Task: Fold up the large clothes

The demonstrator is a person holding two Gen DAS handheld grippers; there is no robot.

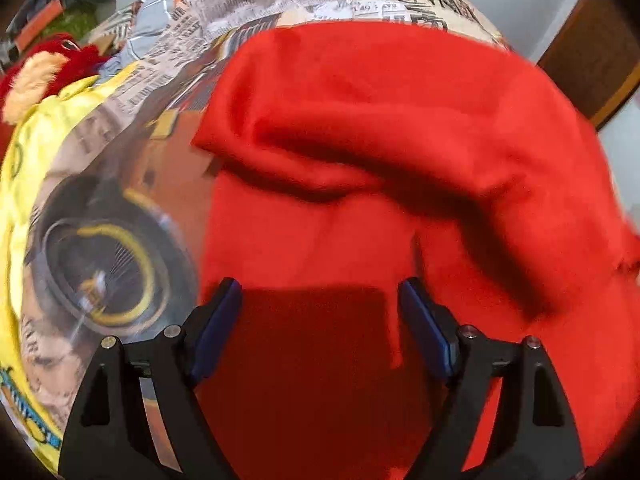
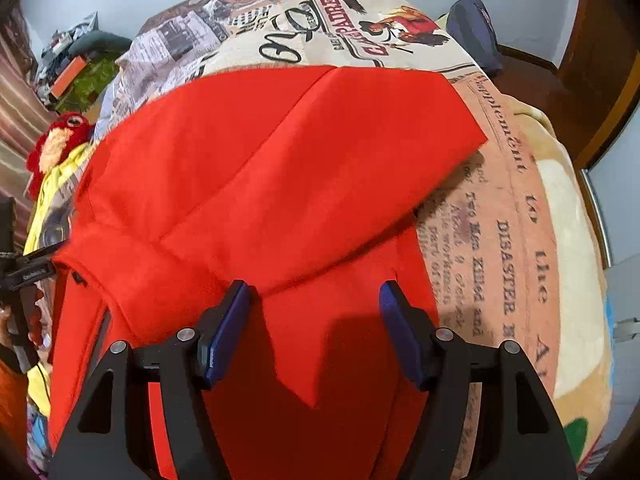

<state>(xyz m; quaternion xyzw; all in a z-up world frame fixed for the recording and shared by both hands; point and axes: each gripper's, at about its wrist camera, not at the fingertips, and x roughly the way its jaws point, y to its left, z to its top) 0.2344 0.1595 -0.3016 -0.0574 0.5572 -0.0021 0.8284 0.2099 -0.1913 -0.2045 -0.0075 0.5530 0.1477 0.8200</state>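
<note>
Both tongs apart, nothing clamped: left tongs (image 1: pixel 320 292) and right tongs (image 2: pixel 316 294) pointing steeply down over the red garment (image 2: pixel 280 168), blue pads either side of bare fabric, no cloth pinched. Whether pad tips touch the cloth: cannot tell, views blurred.

Garment location: spread on the bed, on top of the newspaper-print blanket (image 2: pixel 500 240). Already part-folded, judging by layers. Right wrist view shows a folded-over panel with a straight crease running diagonally and a free corner (image 2: pixel 310 404) pointing down between the pads. Left wrist view shows a loose rumpled fold (image 1: pixel 360 152) lying across the middle, not flat. Red plush toy (image 2: pixel 60 140) and yellow fabric (image 1: pixel 36 152) off to the garment's side, well apart from the working area.

Step in hand, as a judgement: between folds. Looks like a release after laying a flap over, or a set-down ahead of the next pick. Roughly mid-task; no compact stack yet.

Next move needs:
- lowering onto the near edge, one grab per side
- pinching top layers only, not the blanket underneath
- matched lift and carry to keep the crease straight
- flattening that rumpled fold first, otherwise baked into the next fold

Risk: thick, soft fabric, likely to slip from a shallow pinch.
</note>
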